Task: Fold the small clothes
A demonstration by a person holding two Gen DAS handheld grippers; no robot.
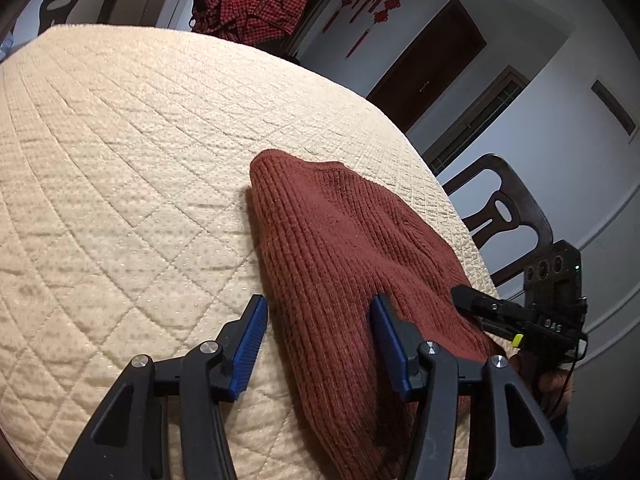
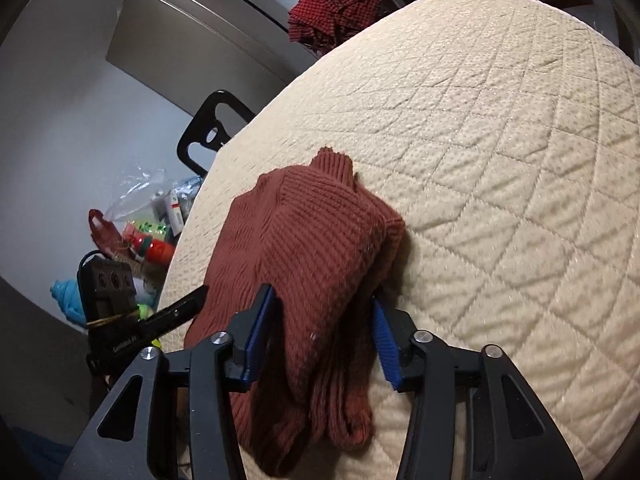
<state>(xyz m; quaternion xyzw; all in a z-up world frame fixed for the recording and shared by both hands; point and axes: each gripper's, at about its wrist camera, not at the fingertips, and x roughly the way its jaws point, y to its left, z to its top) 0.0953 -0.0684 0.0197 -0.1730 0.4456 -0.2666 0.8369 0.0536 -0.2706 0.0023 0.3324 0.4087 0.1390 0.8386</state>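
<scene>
Rust-red ribbed knitwear, a small sweater (image 1: 352, 264), lies folded on the cream quilted cover (image 1: 132, 152) of a table, near its edge. On the left, the left gripper (image 1: 318, 344) stands about half open. Its left blue pad (image 1: 250, 348) hangs over bare quilt just beside the sweater's edge. Its right pad (image 1: 386, 344) rests against the knit, so the cloth's border lies between the jaws without being pinched.

Further right, the right gripper (image 2: 324, 340) straddles a raised fold of the same sweater (image 2: 316, 240). Both of its blue pads (image 2: 258, 340) sit against the bunched knit, one on each side; whether they press hard enough to clamp it cannot be told. Its jaws stand roughly half open around the thick fold.

Pale lettering shows on each gripper's black body as seen from the other's camera, but it is too small to read. A red checked cloth (image 1: 248, 8) hangs beyond the table's far edge.
</scene>
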